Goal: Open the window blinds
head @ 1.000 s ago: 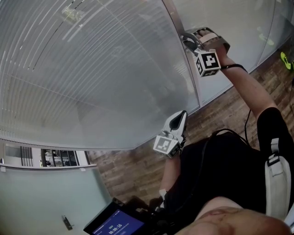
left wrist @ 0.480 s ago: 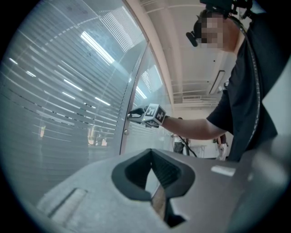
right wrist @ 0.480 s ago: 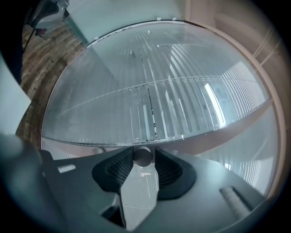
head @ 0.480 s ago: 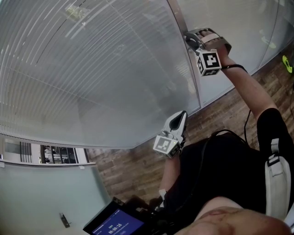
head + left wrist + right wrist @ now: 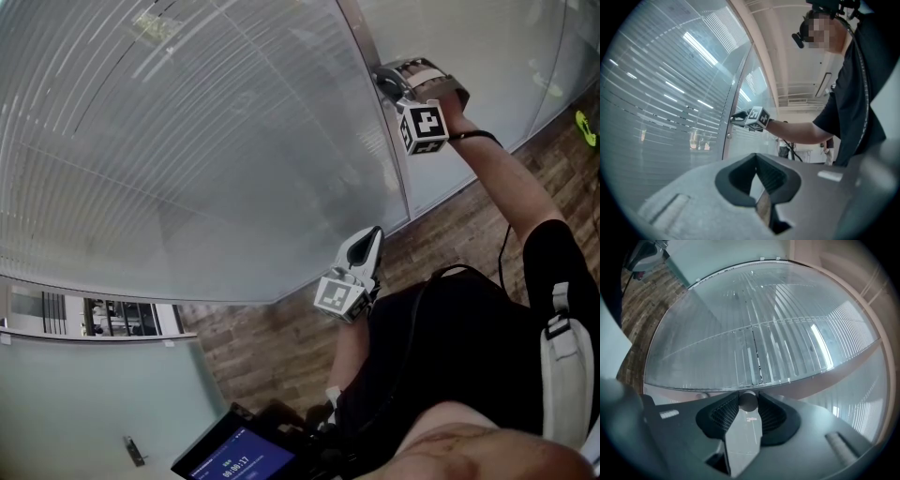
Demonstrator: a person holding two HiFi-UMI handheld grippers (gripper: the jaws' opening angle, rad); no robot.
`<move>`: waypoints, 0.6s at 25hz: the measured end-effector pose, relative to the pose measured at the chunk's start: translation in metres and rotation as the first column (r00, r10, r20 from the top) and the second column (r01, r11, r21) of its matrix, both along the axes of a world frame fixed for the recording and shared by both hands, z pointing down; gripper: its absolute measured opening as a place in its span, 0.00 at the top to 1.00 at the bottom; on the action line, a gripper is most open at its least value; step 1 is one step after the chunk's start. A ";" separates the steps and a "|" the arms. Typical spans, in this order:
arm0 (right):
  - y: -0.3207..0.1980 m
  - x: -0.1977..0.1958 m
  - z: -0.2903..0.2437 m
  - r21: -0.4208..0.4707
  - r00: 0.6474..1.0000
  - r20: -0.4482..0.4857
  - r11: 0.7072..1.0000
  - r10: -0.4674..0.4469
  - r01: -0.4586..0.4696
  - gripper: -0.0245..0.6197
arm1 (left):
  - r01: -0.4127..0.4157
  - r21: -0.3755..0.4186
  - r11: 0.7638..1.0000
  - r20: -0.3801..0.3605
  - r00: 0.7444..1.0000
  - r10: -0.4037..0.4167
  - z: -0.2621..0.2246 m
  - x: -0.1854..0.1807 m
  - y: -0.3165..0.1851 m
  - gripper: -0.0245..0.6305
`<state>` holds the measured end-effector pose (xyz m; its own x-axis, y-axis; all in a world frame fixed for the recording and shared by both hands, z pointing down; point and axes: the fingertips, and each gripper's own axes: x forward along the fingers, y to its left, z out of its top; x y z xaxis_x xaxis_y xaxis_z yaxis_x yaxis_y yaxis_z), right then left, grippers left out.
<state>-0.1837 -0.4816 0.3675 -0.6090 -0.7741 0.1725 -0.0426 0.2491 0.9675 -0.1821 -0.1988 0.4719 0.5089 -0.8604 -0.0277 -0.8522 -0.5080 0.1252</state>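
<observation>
Right gripper (image 5: pixel 386 82) is up at the frame post (image 5: pixel 392 159) beside the between-glass blinds (image 5: pixel 187 141). Its jaws have just been closing and now pinch the small round knob (image 5: pixel 748 401) at their very tips. Left gripper (image 5: pixel 373 236) hangs low, jaws pressed together, empty. Slats look not yet opened. Risks we see: the knob is smooth and only tip-held, so a twist may slip off. Turning the wrong way or forcing past the stop could strain the mechanism.

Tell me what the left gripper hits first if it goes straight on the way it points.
The left gripper would probably meet the glass wall close to the frame post; depth is hard to judge.
</observation>
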 end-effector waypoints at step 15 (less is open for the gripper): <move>0.000 0.000 -0.008 -0.060 0.994 0.113 0.998 0.013 -0.006 0.78 | 0.011 -0.011 1.000 -0.002 1.000 -0.011 0.000 0.000 0.000 0.96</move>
<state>-0.1832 -0.4820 0.3593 -0.6203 -0.7701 0.1488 -0.1538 0.3054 0.9397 -0.1820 -0.1985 0.4721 0.4989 -0.8664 -0.0191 -0.8576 -0.4968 0.1328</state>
